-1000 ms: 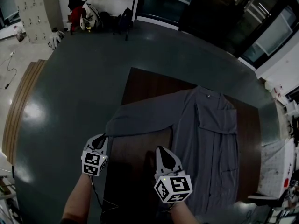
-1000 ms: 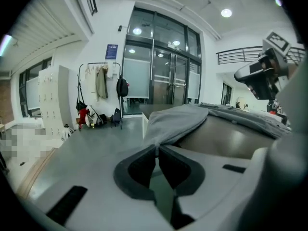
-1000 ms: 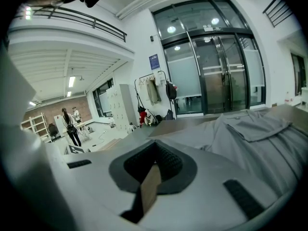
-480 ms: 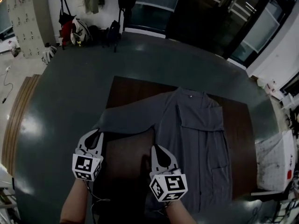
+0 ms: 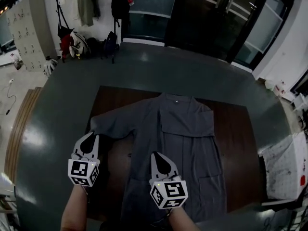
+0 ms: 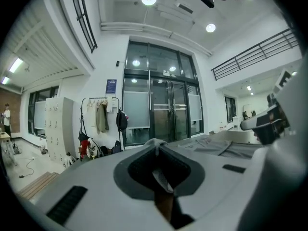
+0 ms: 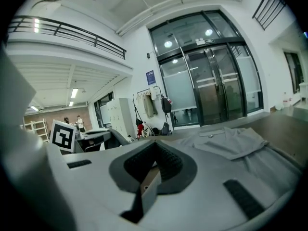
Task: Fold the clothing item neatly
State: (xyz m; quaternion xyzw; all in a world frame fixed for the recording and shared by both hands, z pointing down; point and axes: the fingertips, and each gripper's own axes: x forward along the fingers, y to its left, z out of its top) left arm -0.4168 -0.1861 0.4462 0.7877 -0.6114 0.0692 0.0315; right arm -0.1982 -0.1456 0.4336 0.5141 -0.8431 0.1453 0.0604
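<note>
Shirt [image 5: 183, 143] is drifting left in view, left gripper [image 5: 92, 135] clamping the cuff [image 5: 93, 125], right gripper [image 5: 156, 156] closed empty: keep sleeve [image 5: 120, 121] taut.

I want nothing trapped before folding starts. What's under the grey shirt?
The shirt lies spread on a brown tabletop, whose bare wood shows around it on the left, right and far sides. Whatever sits directly beneath the fabric is covered, so that cannot be told.
</note>
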